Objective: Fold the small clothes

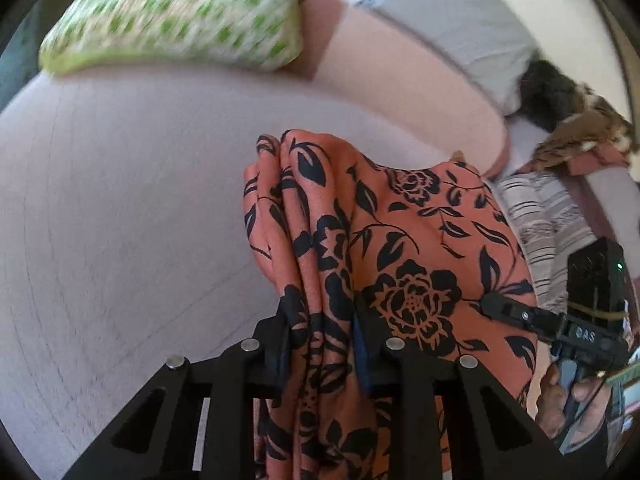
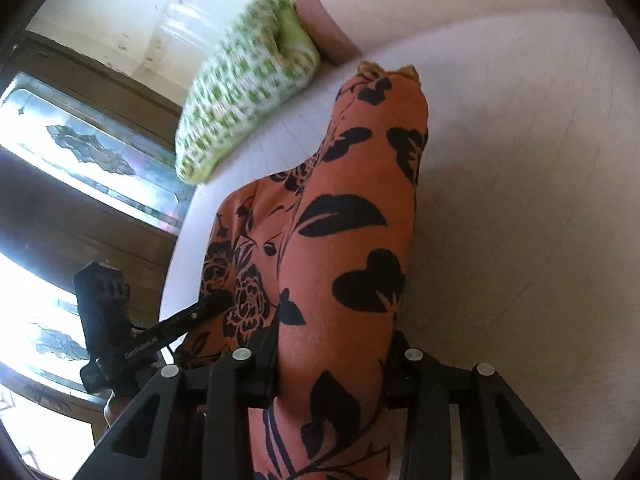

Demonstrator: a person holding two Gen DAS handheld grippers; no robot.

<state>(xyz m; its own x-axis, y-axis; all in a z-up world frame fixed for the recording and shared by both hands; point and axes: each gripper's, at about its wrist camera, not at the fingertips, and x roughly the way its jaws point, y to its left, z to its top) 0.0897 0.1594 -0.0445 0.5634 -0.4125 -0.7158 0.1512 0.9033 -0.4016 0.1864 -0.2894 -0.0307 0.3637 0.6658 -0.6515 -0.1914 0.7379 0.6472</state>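
Observation:
An orange garment with a black floral print hangs bunched above the pale pink bed sheet. My left gripper is shut on a gathered fold of it, and the cloth fills the gap between the pads. In the right wrist view the same garment rises in a thick roll from my right gripper, whose pads press on it from both sides. The right gripper's finger shows at the cloth's right edge in the left wrist view. The left gripper's finger shows at the cloth's left edge in the right wrist view.
A green-and-white patterned pillow lies at the head of the bed, also seen as the pillow. A grey cloth, a striped cloth and a brown heap of clothes lie to the right. A wooden door with glass panels stands left.

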